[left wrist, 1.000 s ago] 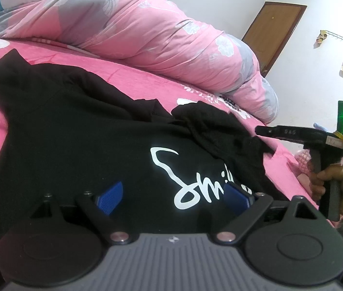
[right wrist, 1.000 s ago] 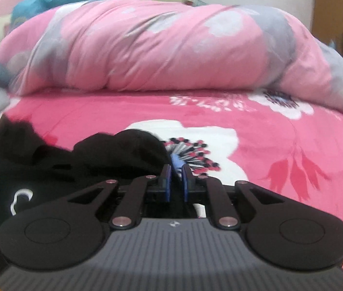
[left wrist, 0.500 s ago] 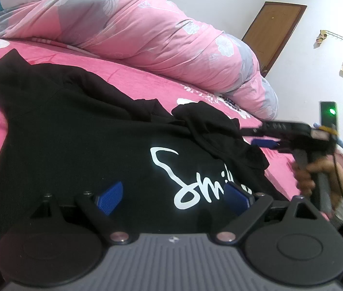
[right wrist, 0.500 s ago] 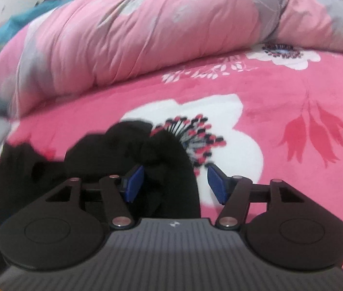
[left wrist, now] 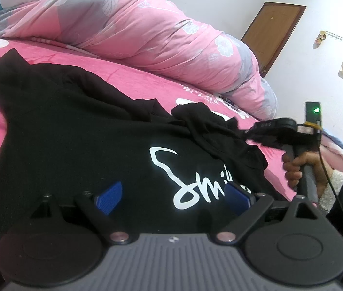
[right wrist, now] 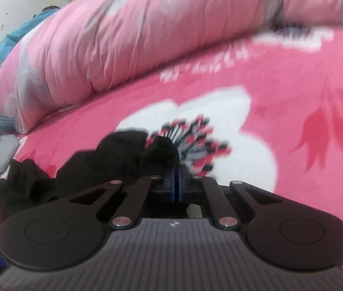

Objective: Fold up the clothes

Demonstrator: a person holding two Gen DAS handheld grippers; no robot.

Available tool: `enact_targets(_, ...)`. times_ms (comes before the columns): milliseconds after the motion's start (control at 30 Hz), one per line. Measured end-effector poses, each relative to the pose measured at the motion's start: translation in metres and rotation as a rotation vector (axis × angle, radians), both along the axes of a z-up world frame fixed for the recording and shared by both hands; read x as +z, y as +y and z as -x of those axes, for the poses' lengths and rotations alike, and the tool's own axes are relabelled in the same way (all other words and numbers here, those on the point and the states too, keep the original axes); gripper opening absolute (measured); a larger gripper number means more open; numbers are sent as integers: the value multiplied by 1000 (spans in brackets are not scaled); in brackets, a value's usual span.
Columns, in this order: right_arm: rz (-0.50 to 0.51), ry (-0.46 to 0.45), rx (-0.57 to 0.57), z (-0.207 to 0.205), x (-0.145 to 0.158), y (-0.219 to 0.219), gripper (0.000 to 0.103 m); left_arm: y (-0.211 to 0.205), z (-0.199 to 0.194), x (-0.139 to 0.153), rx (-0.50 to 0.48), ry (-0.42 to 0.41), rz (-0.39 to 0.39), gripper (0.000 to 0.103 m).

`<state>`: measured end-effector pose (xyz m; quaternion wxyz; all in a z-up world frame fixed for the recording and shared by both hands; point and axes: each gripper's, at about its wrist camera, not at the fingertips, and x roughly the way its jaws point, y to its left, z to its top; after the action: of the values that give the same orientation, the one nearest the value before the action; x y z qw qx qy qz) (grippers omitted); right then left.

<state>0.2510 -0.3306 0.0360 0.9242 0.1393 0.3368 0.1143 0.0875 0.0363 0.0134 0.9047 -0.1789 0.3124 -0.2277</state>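
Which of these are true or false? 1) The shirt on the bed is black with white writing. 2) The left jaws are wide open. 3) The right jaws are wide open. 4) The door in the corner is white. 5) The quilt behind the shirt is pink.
1) True: the shirt is black with white writing.
2) True: the left gripper stands open over the shirt.
3) False: the right gripper is shut, with a bunched sleeve at its tips.
4) False: the door is brown.
5) True: the quilt is pink with grey flowers.
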Motion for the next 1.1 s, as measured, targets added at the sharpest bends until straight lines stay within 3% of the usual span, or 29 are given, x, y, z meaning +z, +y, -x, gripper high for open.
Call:
enact_targets(200,159,-117,-90,6,57,-33,1,1,-1,0,-2,1,4,93)
enact_targets(300,235,-119,-166,1,74,-61,1,1,-1,0,-2,2,4,93)
enact_targets(433,326,-76,-250,-14,76,-93,1,0,0,0,-3,1,2,93)
enact_targets(667,419,50,-359,-37,41,-133,1,1,0,1,-6,2,3,93)
enact_targets(933,435,171,-481,-36,1,-165,1,1,0,1,-7,2,4,93)
enact_targets(1100,494,161,-503,-37,-12,-162,0,1,0,1,-9,2,5,94)
